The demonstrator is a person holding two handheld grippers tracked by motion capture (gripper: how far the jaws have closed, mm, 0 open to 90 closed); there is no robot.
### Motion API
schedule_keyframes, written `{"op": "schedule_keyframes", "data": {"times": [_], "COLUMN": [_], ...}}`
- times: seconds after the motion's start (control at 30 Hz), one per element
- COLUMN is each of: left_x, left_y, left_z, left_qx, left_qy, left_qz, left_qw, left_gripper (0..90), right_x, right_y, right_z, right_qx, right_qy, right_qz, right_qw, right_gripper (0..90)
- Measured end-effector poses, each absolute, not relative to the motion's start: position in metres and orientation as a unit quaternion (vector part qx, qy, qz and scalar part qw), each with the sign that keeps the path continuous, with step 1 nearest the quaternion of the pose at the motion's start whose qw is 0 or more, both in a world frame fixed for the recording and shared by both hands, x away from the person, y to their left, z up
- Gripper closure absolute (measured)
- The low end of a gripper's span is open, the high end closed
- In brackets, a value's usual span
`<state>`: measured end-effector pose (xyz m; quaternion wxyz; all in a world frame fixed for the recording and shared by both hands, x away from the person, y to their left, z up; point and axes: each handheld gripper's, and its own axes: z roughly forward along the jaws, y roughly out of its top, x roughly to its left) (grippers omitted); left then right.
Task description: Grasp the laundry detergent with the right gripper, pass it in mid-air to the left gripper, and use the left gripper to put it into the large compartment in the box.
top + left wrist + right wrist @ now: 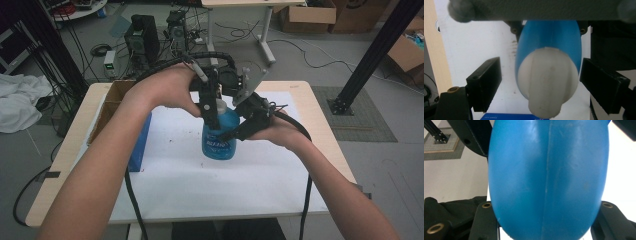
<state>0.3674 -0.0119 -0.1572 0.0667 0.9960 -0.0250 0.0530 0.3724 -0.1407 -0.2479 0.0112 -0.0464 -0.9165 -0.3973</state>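
A blue plastic bottle [219, 143] with a white cap [220, 106] stands upright on the white sheet [225, 185] in the middle of the table. My right gripper [235, 134] comes in from the right and is shut on the bottle's body [547, 177], one jaw on each side. My left gripper [211, 107] reaches over from the left, pointing down at the top of the bottle. In the left gripper view its jaws stand open on either side of the cap [547, 82], with a clear gap on the left side and the right jaw close to it.
A blue box [141, 142] lies on the sheet just left of the bottle, and an open cardboard box [112, 100] sits at the table's back left. Cables trail from both grippers toward the front edge. Floor clutter and a black post [372, 55] lie beyond the table.
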Motion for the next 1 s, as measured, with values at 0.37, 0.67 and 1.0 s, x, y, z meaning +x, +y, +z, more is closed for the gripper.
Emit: {"op": "schedule_keyframes", "data": {"times": [0.37,0.67,1.0], "left_x": [0.366,0.3654,0.3644], "left_y": [-0.0117,-0.0123,-0.0157], "left_z": [-0.1581,-0.1593,-0.1622], "left_qx": [0.996,0.996,0.996], "left_qy": [-0.027,-0.029,-0.036], "left_qz": [0.05,0.051,0.054], "left_qw": [0.068,0.065,0.062], "left_gripper": [21.7,23.8,26.8], "right_x": [0.3725,0.3716,0.3723], "right_y": [-0.1399,-0.1406,-0.1427], "right_z": [-0.2489,-0.2484,-0.2481], "right_qx": [-0.038,-0.041,-0.036], "right_qy": [-0.916,-0.916,-0.915], "right_qz": [-0.399,-0.398,-0.401], "right_qw": [0.01,0.013,0.007], "right_gripper": [45.9,45.9,45.9]}}
